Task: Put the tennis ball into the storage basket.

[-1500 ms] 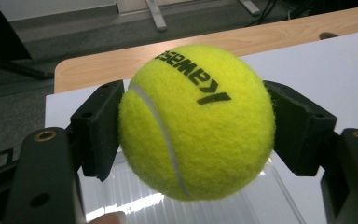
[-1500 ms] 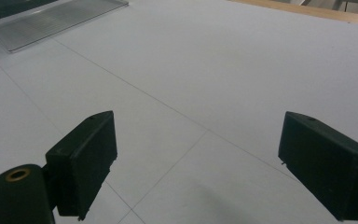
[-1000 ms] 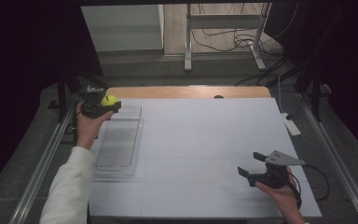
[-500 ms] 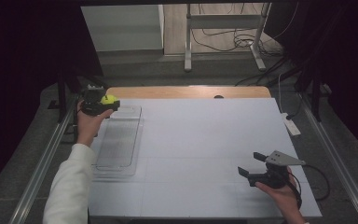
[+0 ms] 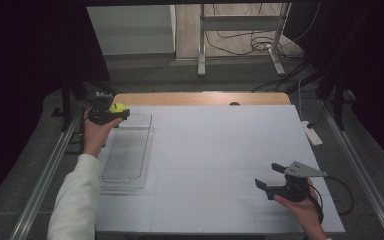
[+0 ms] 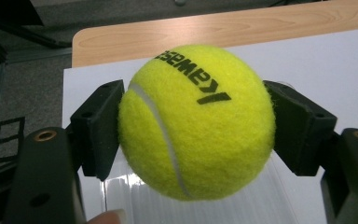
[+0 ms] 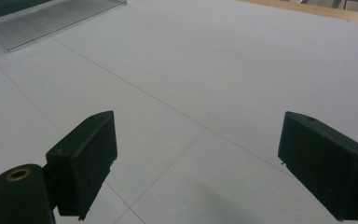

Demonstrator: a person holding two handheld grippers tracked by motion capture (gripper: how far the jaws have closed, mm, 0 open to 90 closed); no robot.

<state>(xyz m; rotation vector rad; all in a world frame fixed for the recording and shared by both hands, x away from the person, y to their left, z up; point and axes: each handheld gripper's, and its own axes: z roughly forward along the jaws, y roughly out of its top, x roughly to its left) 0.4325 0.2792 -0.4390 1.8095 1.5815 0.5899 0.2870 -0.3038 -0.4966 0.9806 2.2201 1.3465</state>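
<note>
Left gripper point(image 5: 111, 114) clamps tennis ball point(image 6: 196, 121) above clear tray point(image 5: 127, 150) (upper left); right gripper point(image 5: 275, 176) spread wide, empty.

A yellow tennis ball point(image 6: 196, 121) with black lettering is clamped between the black jaws of the left gripper point(image 5: 111, 113), held above the far end of a clear plastic tray point(image 5: 126, 155).

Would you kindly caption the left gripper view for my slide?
Left gripper clamps a yellow tennis ball above a clear tray.
</note>
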